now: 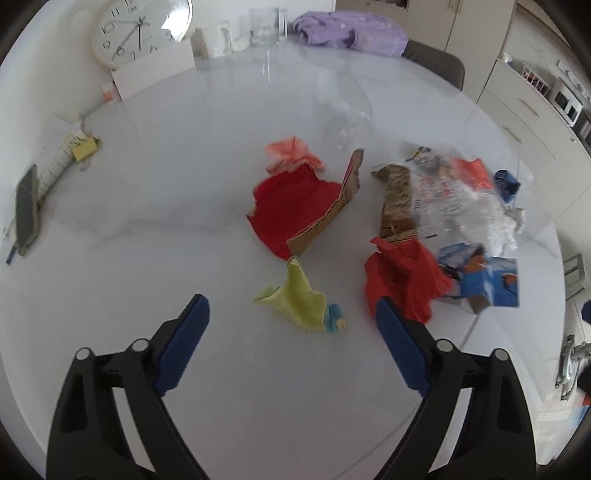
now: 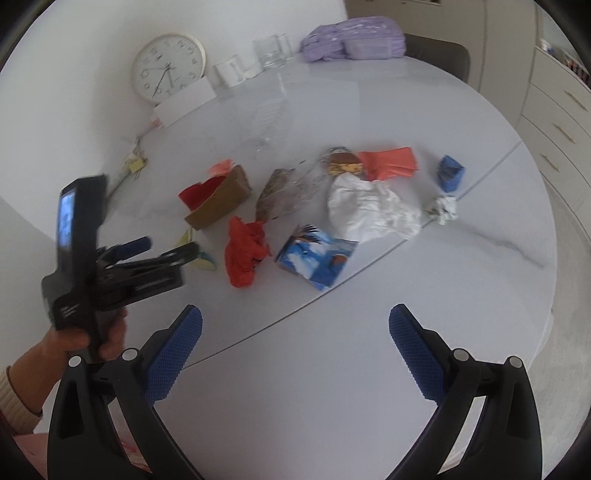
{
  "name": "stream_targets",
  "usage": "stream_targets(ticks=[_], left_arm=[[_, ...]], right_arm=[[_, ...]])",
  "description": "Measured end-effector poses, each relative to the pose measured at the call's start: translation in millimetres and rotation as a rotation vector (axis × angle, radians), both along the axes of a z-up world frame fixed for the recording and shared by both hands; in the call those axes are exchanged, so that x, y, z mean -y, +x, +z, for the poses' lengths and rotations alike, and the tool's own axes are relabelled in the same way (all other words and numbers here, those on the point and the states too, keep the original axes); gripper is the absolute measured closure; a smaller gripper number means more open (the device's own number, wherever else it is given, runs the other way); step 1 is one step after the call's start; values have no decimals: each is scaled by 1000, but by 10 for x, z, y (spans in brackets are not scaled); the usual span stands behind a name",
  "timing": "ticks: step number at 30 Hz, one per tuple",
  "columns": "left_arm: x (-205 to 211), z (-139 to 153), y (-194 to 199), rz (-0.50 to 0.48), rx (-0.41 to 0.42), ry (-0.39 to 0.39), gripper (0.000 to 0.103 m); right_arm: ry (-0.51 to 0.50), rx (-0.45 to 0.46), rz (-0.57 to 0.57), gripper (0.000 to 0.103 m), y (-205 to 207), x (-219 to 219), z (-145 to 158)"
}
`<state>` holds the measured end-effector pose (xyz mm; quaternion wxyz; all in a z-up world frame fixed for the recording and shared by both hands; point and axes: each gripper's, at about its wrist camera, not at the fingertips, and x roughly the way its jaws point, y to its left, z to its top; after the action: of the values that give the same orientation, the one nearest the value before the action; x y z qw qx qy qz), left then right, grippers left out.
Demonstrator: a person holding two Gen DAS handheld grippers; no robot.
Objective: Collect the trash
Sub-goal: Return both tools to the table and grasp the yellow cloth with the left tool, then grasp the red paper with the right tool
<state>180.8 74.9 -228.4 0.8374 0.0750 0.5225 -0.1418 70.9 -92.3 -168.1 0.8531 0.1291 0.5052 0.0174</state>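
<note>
Trash lies scattered on a white marble table [image 1: 147,229]. My left gripper [image 1: 291,308] is open and empty, with a crumpled yellow-green paper [image 1: 299,302] between its fingertips. A red crumpled paper [image 1: 402,280] touches its right finger. A red sheet with brown cardboard [image 1: 295,206], a blue printed carton [image 1: 480,277] and clear plastic wrap [image 1: 454,199] lie beyond. My right gripper [image 2: 295,317] is open and empty above bare table. In its view are the red paper [image 2: 245,254], blue carton [image 2: 317,260], white crumpled paper [image 2: 369,210] and the left gripper [image 2: 162,251].
A clock [image 1: 140,29], glass jar [image 1: 264,26], white mug [image 2: 231,70] and purple bag [image 1: 351,31] stand at the table's far edge. A phone and papers [image 1: 27,210] lie at the left. Cabinets [image 1: 528,110] stand to the right. A seam [image 2: 332,284] crosses the table.
</note>
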Motion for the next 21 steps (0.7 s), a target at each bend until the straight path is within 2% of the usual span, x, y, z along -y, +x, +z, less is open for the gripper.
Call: stream_targets(ticks=[4, 8, 10, 17, 21], left_arm=[[42, -145, 117, 31, -32, -1, 27], [69, -243, 152, 41, -66, 15, 49], [58, -258, 139, 47, -63, 8, 50], [20, -180, 67, 27, -44, -13, 65], [-74, -75, 14, 13, -19, -37, 65]], right_arm=[[-22, -25, 58, 3, 97, -86, -92], [-30, -33, 84, 3, 164, -99, -140], [-17, -36, 89, 3, 190, -98, -154], [24, -39, 95, 3, 267, -181, -196], [68, -51, 80, 3, 373, -338, -278]])
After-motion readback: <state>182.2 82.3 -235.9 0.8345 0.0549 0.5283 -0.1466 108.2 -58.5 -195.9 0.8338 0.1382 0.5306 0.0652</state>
